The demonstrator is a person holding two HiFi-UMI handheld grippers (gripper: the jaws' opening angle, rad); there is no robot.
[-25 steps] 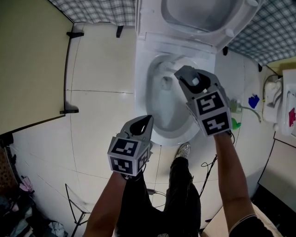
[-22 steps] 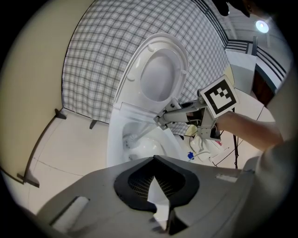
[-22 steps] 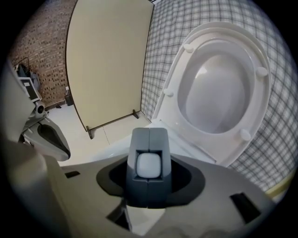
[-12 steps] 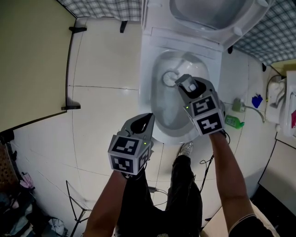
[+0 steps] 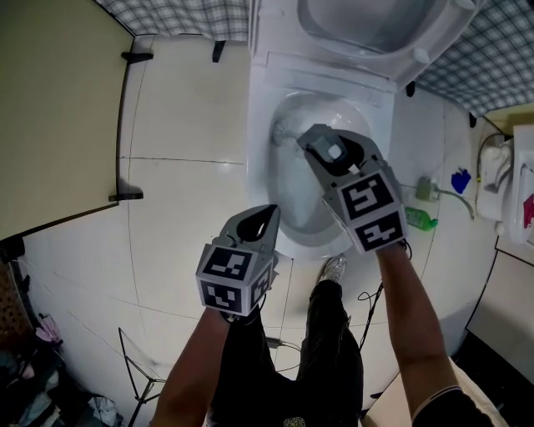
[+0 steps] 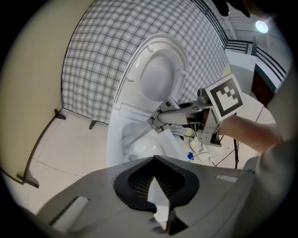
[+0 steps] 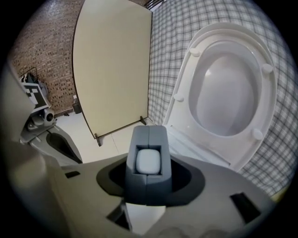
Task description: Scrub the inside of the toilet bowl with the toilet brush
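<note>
Toilet brush [image 7: 148, 161], one, clamped in right gripper [image 5: 330, 151] fingers, one toilet bowl [image 5: 258, 171], left gripper [image 5: 260, 223] fingers together

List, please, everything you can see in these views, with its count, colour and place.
toilet bowl: one, white, top centre of the head view
seat and lid: one set, white, raised behind the bowl
toilet brush: one, white handle, reaching into the bowl
partition: one, beige, on the left
checked wall: grey and white, behind the toilet
bottle: one, green, on the floor right of the bowl
floor: white tiles
shoe: one, pale, below the bowl
left tongs: shut, empty, beside the bowl
right tongs: shut on the brush handle, over the bowl
</note>
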